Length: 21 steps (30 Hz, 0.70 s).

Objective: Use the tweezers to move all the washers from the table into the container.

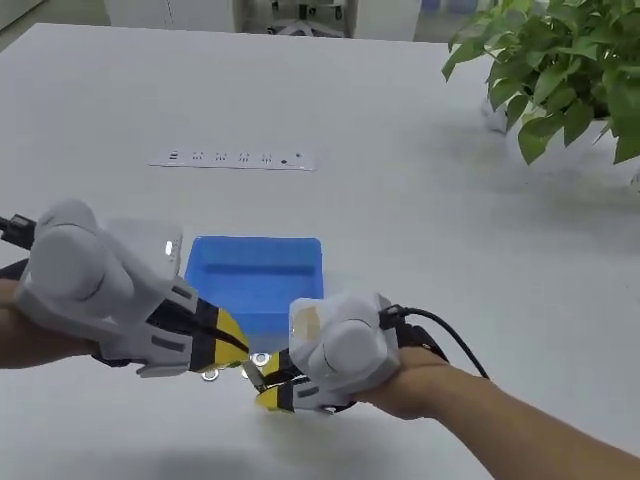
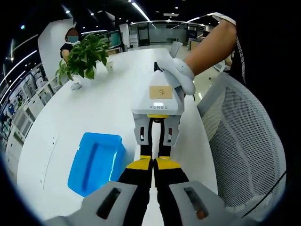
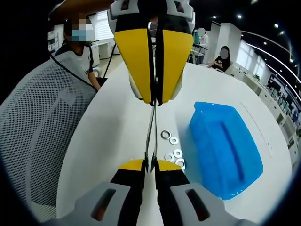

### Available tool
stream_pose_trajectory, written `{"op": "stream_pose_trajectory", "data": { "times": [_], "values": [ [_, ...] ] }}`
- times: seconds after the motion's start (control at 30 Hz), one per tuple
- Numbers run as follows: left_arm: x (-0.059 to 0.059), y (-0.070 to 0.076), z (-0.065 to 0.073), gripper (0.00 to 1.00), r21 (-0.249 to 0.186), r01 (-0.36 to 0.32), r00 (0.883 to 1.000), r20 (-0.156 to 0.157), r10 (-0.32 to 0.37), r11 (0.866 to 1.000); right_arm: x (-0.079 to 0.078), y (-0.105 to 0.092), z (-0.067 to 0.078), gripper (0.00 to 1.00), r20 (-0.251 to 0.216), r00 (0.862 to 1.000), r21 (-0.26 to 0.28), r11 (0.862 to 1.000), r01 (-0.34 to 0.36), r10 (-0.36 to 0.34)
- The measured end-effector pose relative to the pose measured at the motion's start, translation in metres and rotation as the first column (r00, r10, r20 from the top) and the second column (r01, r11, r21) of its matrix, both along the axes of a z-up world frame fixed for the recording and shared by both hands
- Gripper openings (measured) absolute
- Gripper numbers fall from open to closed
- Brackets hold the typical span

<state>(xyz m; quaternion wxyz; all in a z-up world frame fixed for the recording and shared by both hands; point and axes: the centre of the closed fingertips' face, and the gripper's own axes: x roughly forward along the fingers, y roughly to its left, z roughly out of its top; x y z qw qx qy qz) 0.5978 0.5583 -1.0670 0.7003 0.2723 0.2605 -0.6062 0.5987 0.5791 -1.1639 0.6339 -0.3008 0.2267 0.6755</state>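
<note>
Closest to me in the head view are the two grippers, nose to nose at the near edge of the white desk [image 1: 420, 200]. The left gripper [image 1: 245, 350] comes in from the left. The right gripper [image 1: 262, 383] faces it, with a hand [image 1: 420, 385] wrapped behind its grey body. A potted plant [image 1: 560, 70] stands at the far right corner, well apart from the work. The blue container [image 1: 255, 275] sits just beyond the meeting fingers, open side up. A flat white power strip [image 1: 232, 158] lies farther back.

From the right gripper view I see the tweezers [image 3: 151, 132] as a thin metal pair running straight between the two sets of yellow fingers. My right fingers are pinched together on the near end. The left fingers are squeezed onto the far end, with hardly any gap between them.

Five washers [image 3: 174, 140] lie loose on the desk beside the tweezers, between them and the container's long wall, none inside it.
</note>
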Motion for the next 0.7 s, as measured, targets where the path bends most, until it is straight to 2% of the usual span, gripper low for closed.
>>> {"op": "stream_pose_trajectory", "data": {
  "times": [0.23,0.33,0.47,0.6,0.7],
  "values": [
    [-0.005,-0.009,-0.005,0.06,-0.026,0.022,1.0,-0.02,-0.023,0.999,-0.005,-0.002,-0.005,0.1,-0.006,1.0,-0.01,1.0,-0.01,0.01],
    [-0.003,-0.011,-0.006,0.06,-0.037,0.021,1.0,-0.017,-0.021,0.999,-0.004,-0.002,-0.005,0.1,-0.006,1.0,-0.008,1.0,-0.009,0.009],
    [-0.004,-0.01,-0.017,0.06,0.001,0.037,0.999,-0.018,-0.037,0.999,-0.005,-0.001,-0.005,0.09,-0.005,1.0,-0.008,1.0,-0.013,0.013],
    [-0.005,-0.012,-0.017,0.06,-0.015,0.032,0.999,-0.023,-0.032,0.999,-0.005,-0.001,-0.005,0.1,-0.002,1.0,-0.008,1.0,-0.013,0.013],
    [-0.005,-0.011,-0.017,0.06,-0.004,0.038,0.999,-0.017,-0.038,0.999,-0.005,-0.002,-0.004,0.1,0.002,1.0,-0.008,1.0,-0.012,0.012]
  ]
}}
